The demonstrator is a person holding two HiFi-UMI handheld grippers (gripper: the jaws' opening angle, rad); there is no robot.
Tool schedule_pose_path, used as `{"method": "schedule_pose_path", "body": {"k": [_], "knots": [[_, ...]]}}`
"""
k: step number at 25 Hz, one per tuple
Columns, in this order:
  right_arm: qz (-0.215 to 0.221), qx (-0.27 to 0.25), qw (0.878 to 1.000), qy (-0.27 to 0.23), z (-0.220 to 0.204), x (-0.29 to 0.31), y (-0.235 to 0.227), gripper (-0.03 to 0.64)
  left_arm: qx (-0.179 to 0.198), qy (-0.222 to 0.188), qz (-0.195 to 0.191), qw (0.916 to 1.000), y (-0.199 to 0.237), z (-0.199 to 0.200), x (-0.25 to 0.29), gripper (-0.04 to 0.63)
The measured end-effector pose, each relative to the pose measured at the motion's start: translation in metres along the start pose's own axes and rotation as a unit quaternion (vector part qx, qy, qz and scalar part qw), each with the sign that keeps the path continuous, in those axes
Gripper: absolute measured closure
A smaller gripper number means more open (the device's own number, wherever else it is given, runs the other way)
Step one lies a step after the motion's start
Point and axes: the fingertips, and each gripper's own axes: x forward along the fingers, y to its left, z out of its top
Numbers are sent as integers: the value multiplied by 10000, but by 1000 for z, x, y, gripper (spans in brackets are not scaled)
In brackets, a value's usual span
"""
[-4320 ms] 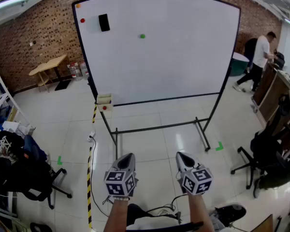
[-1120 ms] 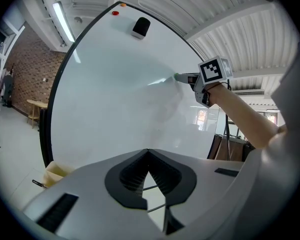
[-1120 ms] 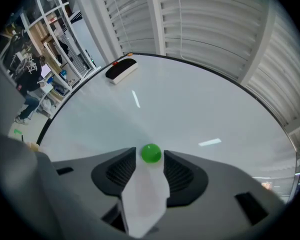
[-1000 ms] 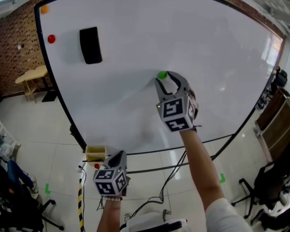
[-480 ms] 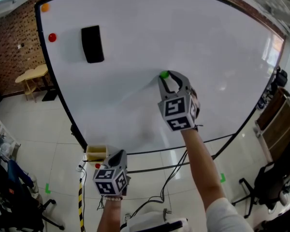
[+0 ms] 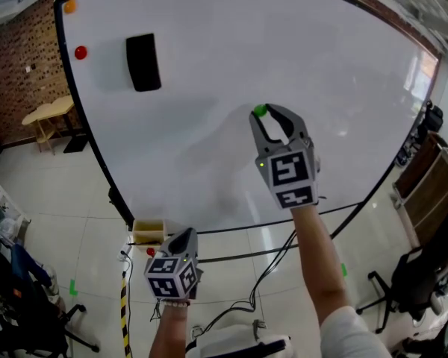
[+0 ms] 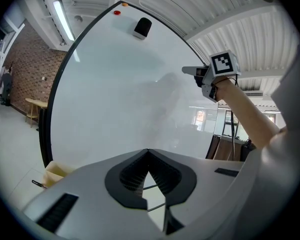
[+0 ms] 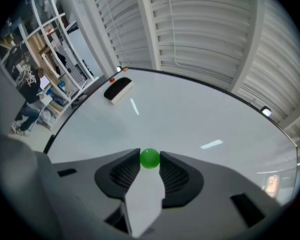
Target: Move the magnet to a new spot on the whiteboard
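1. Below-right of the whiteboard's (image 6: 343, 88) black rectangular eraser (image 6: 142, 62), the right gripper's (image 6: 269, 115) jaws have just been closing and are pinching the small round green magnet (image 6: 260, 110).
2. Moving it is becoming possible.
3. Left gripper (image 6: 185, 237) is idling, jaws together, empty.

Your magnet (image 6: 260, 110) is green, the whiteboard (image 6: 209, 80) white and black-framed, the eraser (image 6: 143, 63) black; left tool (image 6: 185, 234) and right tool (image 6: 267, 111) cubes show black-and-white squares.

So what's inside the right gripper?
A small green magnet sits pinched at the tips of the right gripper; its jaws have just been closing on it. The whiteboard lies behind. The magnet's back is covered, so contact with the whiteboard can't be seen.
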Motion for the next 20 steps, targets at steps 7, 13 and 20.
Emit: {"method": "schedule_pose_path", "body": {"k": [7,13,20], "knots": [[251,607,9970,-413,22,-60,-8,485,54,32,-177,9998,-12,-2,2,597],[257,1054,9940,-100,-23,-99,1,485,63,105,-319,9994,-16,-8,8,597],[222,2099,9756,608,-118,-139,46,485,126,199,-444,9987,-15,-15,11,597]]}}
